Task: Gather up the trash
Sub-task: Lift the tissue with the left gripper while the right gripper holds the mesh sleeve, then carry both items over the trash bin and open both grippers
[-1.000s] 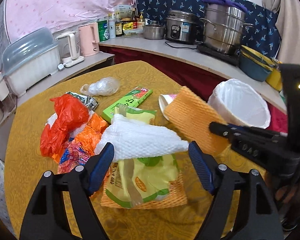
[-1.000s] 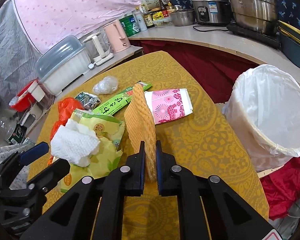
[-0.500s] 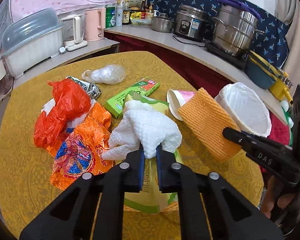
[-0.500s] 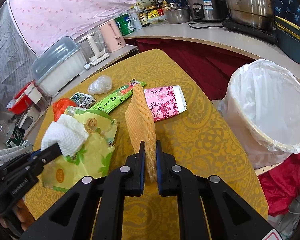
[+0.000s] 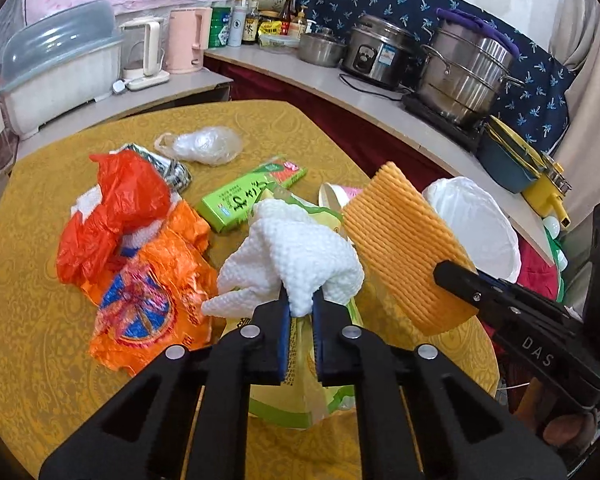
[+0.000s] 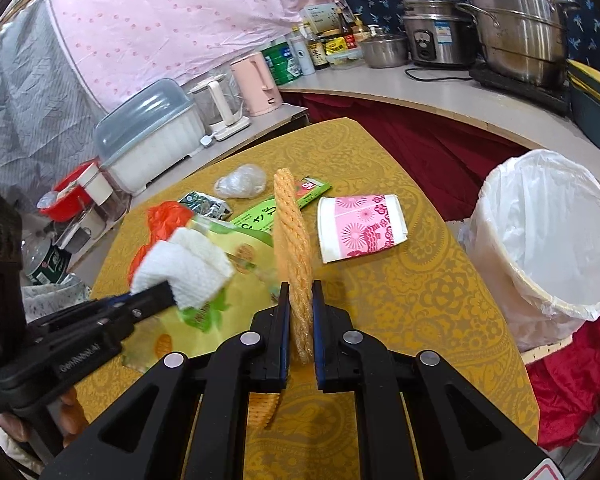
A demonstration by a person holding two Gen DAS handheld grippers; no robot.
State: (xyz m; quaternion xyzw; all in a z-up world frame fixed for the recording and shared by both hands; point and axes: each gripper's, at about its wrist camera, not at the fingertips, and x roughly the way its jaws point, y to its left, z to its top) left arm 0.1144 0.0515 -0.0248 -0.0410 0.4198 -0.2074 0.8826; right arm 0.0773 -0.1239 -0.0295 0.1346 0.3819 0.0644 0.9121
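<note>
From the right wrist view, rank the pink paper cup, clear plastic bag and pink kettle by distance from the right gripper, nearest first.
1. Pink paper cup, lying just ahead-right of the right gripper.
2. Clear plastic bag, farther up the table, left.
3. Pink kettle, on the counter beyond.

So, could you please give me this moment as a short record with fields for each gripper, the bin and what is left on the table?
left gripper: shut on white paper towel
right gripper: shut on orange foam net
bin: white liner, beside the table, nothing visible inside
table: pink paper cup on its side, green box, clear bag, orange bags, green-yellow wrapper
</note>
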